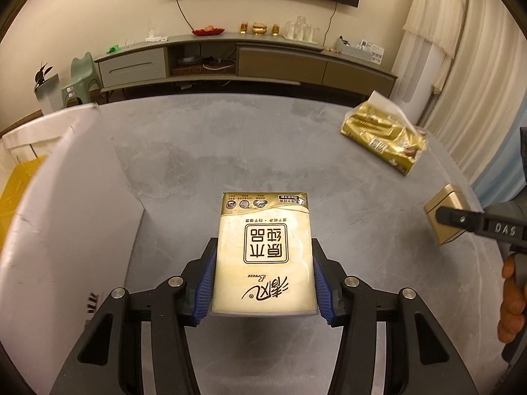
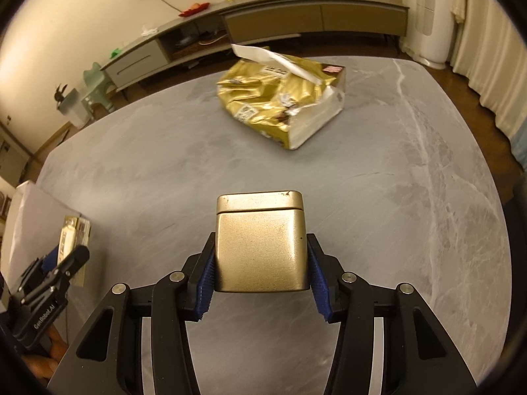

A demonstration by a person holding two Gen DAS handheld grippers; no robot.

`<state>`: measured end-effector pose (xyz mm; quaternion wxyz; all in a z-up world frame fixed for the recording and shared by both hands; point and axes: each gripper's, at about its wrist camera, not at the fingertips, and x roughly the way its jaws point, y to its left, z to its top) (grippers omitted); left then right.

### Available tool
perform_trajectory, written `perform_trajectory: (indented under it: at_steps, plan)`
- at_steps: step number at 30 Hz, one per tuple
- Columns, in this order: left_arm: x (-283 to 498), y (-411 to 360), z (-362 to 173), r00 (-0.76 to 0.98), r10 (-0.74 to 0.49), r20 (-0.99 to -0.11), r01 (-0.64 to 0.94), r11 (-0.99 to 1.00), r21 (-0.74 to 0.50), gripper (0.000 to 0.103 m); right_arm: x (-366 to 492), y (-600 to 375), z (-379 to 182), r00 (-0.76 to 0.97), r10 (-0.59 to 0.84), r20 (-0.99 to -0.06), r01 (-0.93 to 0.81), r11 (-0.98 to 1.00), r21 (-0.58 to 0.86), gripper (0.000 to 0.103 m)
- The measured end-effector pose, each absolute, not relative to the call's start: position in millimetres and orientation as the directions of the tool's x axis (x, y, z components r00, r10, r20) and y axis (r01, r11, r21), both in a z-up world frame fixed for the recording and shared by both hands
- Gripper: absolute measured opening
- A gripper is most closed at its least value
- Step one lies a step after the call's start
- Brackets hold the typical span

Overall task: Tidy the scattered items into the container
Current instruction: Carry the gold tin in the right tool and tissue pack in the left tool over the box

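**A:** Left wrist view first, going l to r: white container sits just left of the left tongs, its flap right beside them. Tongs are clamped on the tissue pack, long axis running straight fwd out of the pads. So left hand's nearer the box imo, a short sideways swing.

**B:** Yep. Right tongs are closed on the gold tin, lid end pointing away. Container is way off to their left, past the other tongs. Crumpled gold tissue bag lies loose on the table, well ahead, slightly right, long axis across. Nobody's got that one yet.
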<state>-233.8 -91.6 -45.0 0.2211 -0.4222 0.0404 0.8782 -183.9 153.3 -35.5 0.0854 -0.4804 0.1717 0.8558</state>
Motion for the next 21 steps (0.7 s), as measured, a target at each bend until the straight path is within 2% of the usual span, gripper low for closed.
perform_trajectory:
  at_steps: [21]
  plan:
    - [-192,-141,22,-0.608,0.417,-0.675,-0.429,-0.888,-0.163,0.053,-154,72,6,-0.579,-0.107,-0.808,-0.174,-0.952,0.251,0.052]
